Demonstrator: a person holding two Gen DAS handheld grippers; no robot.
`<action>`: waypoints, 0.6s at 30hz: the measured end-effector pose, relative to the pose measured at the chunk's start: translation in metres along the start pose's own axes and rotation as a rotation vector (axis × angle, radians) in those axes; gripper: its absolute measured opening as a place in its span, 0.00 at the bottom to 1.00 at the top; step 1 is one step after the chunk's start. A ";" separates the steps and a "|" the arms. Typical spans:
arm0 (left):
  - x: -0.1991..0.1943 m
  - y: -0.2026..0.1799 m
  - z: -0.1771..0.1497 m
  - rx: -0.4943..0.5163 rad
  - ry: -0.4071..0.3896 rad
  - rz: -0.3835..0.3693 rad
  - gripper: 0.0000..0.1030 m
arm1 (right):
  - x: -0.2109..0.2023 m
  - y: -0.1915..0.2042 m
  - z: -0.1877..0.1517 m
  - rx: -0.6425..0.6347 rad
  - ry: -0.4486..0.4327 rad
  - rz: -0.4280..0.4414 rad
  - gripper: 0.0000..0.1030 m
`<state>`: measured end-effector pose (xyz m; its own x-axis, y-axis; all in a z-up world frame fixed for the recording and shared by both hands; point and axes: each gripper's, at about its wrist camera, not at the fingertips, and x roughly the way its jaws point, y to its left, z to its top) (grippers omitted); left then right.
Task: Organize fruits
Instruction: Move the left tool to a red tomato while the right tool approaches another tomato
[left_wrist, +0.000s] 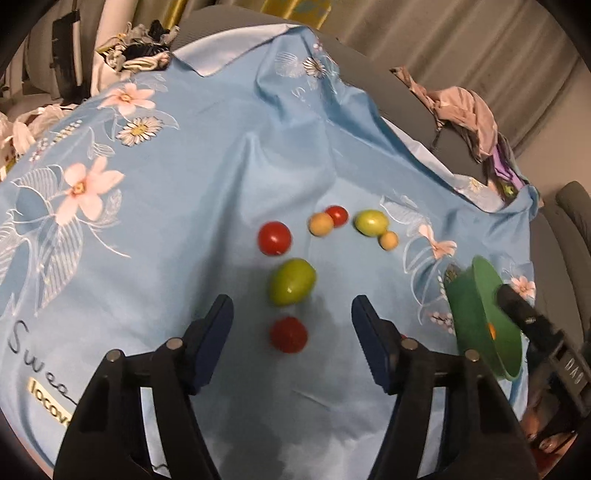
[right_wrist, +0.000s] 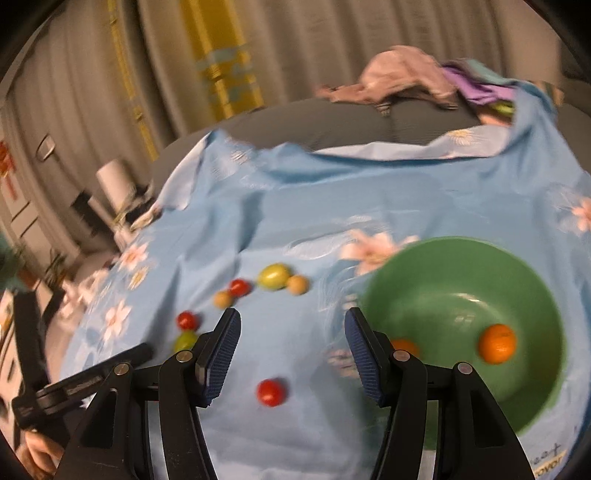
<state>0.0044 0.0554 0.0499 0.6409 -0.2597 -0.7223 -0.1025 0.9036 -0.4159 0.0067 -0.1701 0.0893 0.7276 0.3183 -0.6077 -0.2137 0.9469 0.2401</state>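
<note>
cloth (left_wrist: 207, 206) left: free | right: bowl (left_wrist: 476, 306) blocks | mid: fruits (left_wrist: 291, 281)

Green bowl (right_wrist: 461, 280) as landmark, tilted up on its edge in the left view, holding 2 oranges: 1 (right_wrist: 496, 343) in full sight, 1 (right_wrist: 404, 347) half hidden. Left of the bowl, on the blue cloth: 1 red fruit (right_wrist: 270, 392) nearest, then yellow-green fruit (right_wrist: 274, 276) touching a tan ball (right_wrist: 297, 285). Farther left, small red fruit (right_wrist: 239, 287) against another tan ball (right_wrist: 222, 299). Farthest, red fruit (right_wrist: 187, 320) above green fruit (right_wrist: 184, 341).
</note>
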 end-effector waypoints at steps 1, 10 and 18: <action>0.002 -0.004 -0.002 0.022 0.008 0.008 0.62 | 0.004 0.004 -0.002 -0.011 0.015 0.011 0.58; 0.022 -0.012 -0.015 0.091 0.061 0.108 0.55 | 0.047 0.015 -0.029 -0.042 0.203 -0.040 0.58; 0.037 -0.011 -0.020 0.093 0.123 0.111 0.31 | 0.067 0.016 -0.041 -0.045 0.291 -0.057 0.56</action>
<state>0.0141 0.0288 0.0164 0.5310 -0.1915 -0.8255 -0.0925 0.9552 -0.2811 0.0249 -0.1319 0.0215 0.5233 0.2583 -0.8121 -0.2115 0.9625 0.1698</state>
